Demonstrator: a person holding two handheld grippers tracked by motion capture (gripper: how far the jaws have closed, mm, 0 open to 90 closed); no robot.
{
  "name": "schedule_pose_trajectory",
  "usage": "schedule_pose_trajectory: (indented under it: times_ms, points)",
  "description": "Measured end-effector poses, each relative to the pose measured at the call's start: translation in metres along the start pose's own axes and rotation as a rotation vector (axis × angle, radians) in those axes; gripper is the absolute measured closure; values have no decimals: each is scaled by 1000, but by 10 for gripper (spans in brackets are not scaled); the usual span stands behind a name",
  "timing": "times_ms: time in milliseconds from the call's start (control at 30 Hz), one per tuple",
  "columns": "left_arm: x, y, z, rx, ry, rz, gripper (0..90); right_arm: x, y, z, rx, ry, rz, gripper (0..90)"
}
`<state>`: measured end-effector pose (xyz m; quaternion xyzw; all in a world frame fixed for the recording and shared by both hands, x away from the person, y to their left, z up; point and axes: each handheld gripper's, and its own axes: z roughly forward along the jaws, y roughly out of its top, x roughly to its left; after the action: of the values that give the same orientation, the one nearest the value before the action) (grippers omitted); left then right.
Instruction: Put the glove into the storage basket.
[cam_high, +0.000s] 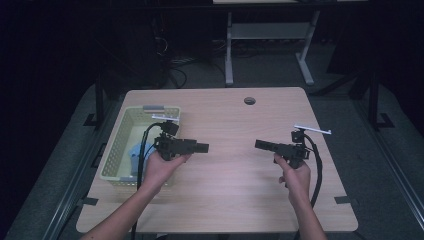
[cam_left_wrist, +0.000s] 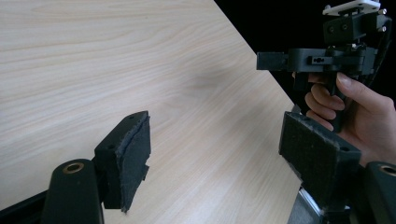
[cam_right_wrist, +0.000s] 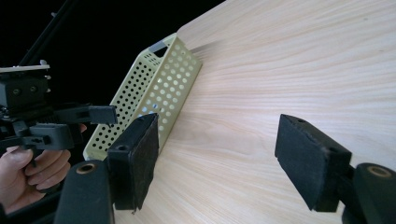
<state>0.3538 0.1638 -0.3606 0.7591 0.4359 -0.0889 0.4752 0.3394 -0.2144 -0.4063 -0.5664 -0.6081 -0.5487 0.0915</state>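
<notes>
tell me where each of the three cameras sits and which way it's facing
High view: above the person's side, looking forward and down on the wooden table; both forearms, left gripper and right gripper show.
Left gripper view: rides that gripper, looking across the table between open fingers at the right gripper.
Right gripper view: looks between its open fingers at the perforated basket.
Shared: both gripper views show the table and the opposite hand.

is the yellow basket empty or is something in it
Not empty. In the high view a light blue item lies inside the yellow basket, near its front end; what it is cannot be told. The rest of its floor looks bare.
</notes>
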Motion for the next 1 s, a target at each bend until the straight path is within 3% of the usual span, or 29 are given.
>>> schedule_pose_trajectory:
  times_ms: [500, 1000]
  points:
    - [-15, -5, 22, 2, -26, 38, 232, -20, -8, -27, -15, -32, 24, 291]
    - [-25, -21, 42, 10, -50, 66, 231, -37, -18, -43, -14, -47, 50, 282]
